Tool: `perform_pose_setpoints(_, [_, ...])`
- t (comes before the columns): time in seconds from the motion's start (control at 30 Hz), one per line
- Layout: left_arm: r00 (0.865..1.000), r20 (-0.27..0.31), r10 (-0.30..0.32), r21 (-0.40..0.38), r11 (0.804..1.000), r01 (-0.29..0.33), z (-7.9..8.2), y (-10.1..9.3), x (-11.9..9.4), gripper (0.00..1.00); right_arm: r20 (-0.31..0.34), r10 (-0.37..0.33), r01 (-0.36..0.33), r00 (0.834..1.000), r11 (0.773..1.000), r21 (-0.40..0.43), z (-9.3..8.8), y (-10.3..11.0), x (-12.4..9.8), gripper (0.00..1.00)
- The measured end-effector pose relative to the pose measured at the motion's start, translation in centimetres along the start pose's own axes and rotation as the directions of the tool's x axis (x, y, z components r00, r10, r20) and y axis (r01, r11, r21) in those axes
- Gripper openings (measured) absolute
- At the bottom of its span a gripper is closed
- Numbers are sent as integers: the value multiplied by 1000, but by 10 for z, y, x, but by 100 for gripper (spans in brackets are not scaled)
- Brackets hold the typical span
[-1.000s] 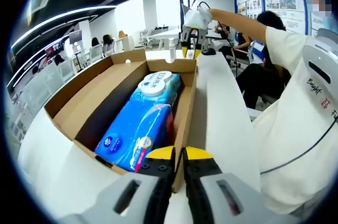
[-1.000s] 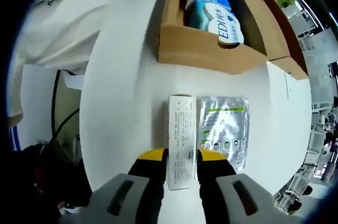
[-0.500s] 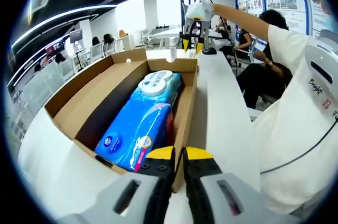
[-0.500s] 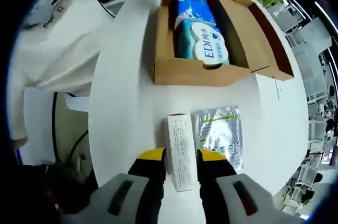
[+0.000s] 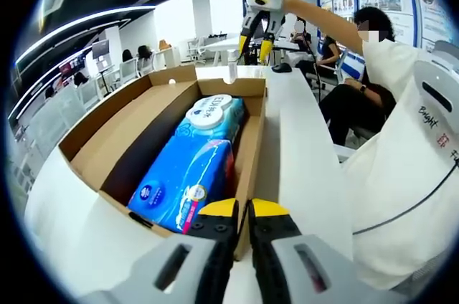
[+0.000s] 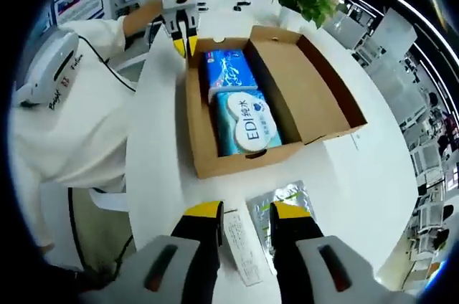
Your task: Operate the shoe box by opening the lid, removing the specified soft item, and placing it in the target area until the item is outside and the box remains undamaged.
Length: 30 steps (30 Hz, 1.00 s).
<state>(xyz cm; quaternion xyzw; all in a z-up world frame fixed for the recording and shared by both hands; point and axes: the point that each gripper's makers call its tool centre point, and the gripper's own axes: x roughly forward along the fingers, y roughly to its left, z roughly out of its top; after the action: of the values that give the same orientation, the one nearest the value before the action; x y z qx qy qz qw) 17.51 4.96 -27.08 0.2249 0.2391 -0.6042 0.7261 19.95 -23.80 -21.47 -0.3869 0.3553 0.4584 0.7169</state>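
Brown cardboard makes up the shoe box (image 6: 269, 100), which lies open on the white counter (image 6: 373, 168) with its lid folded flat to one side. Inside it lies the soft item, a blue pack of wet wipes (image 5: 192, 168) with a round white flip cap near one end, filling the length of the box and resting against the wall nearer the person.

In the left gripper view the left gripper (image 5: 242, 212) has its yellow-tipped jaws nearly together, pinching the near end wall of the box at its corner. The right gripper (image 5: 257, 35) shows raised in the air beyond the far end of the box, held out on the person's arm.

In the right gripper view the right gripper (image 6: 245, 211) hangs above the counter with its jaws apart, holding nothing. Below it, near the counter's edge and just outside the box's end wall, lie a narrow white carton (image 6: 244, 248) and a silver foil pouch (image 6: 267, 207) side by side. The left gripper (image 6: 179, 28) appears at the box's far end, beside the person's white shirt (image 6: 79, 117).
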Motion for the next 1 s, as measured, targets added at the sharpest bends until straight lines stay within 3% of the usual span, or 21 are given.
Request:
perform_pose_setpoints(0.33, [999,35,-24,-12,1000,25,2,0,-1,5,33,-18,19,999,1000,-20,16,-14,7,33])
perform_pose_setpoints(0.43, [999,34,-25,-14,1000,26,1,0,-1,5,42,-16,19,999,998,-65,24,-13,5,24])
perform_pose_setpoints(0.53, [999,39,-26,-18,999,26,2,0,-1,5,33,-19,20,999,999,-40,32,-15,3,29])
perform_pose_setpoints(0.7, [999,41,-23,-18,1000,24,2,-1,-1,5,55,-22,27,998,996,-84,45,-14,4,34])
perform_pose_setpoints(0.73, [999,41,-23,-17,1000,24,2,-1,-1,5,90,2,4,996,998,-65,54,-12,4,37])
perform_pose_setpoints(1.0, [999,34,-22,-18,1000,22,2,0,-1,5,80,-72,78,994,995,-67,64,-31,12,39])
